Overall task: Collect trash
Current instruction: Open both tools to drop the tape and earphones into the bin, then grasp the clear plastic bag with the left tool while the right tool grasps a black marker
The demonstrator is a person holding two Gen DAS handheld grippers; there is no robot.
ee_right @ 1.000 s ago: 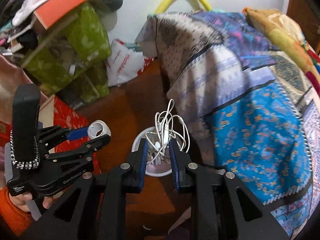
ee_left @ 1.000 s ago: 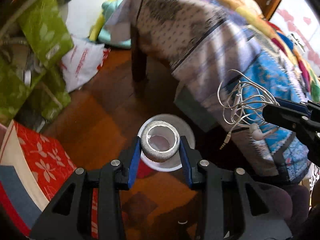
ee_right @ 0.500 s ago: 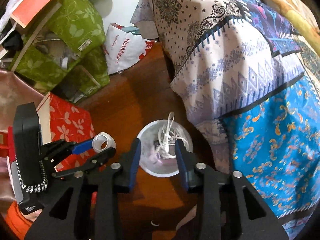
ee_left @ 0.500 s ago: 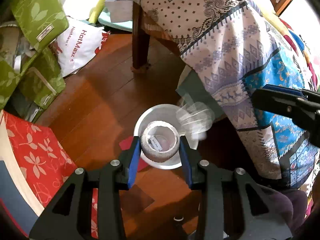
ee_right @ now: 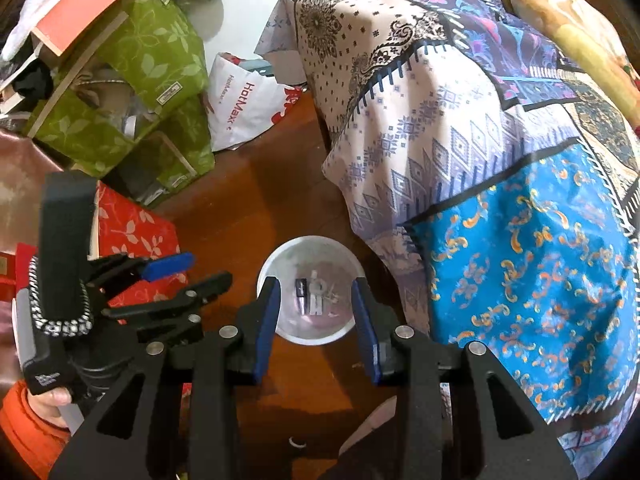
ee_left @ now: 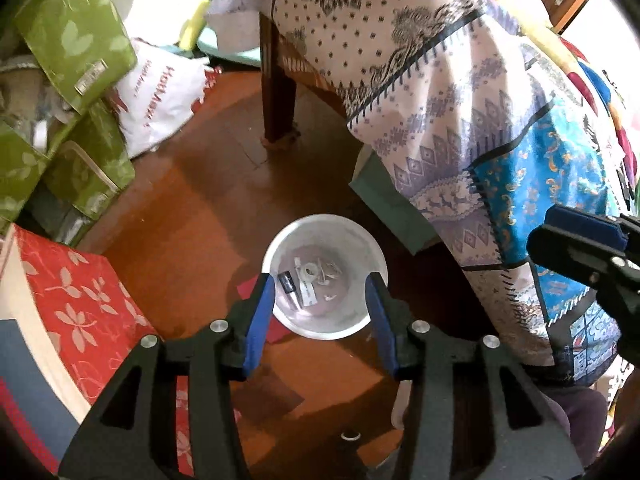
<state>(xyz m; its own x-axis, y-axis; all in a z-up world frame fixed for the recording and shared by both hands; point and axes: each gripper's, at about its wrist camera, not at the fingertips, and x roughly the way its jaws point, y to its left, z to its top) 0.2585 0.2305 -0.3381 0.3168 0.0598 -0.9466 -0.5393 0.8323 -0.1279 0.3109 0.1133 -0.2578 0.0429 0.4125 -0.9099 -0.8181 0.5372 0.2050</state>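
Both grippers are hanging right over the bin with nothing in them. The left gripper (ee_left: 322,300) has just let its jaws spread wider, and there's only air between the blue pads. Same deal with the right gripper (ee_right: 316,306): jaws have just been opening, parted, nothing between them.

Through both gaps, lower middle of each frame, you look straight down into one white bin (ee_left: 276,254) standing on the wooden floor (ee_left: 192,208). At the bottom sits the trash (ee_left: 310,276): a pale ring-shaped thing, something that looks like thin white cord, a small dark piece and a couple of white strips. Too small and jumbled for a firm count, I'd say five or six bits.

My guess is this round of dumping is done, since both hands are free. Whether more trash is waiting somewhere, I can't tell from here.

Further out: one table leg (ee_left: 278,92) top middle, one patterned cloth (ee_left: 460,100) draped across the right side, one white shopping bag (ee_left: 160,100) upper left, green bags (ee_left: 76,40) piled beside it (looks like three), one red flowery box (ee_left: 72,292) at the left edge.
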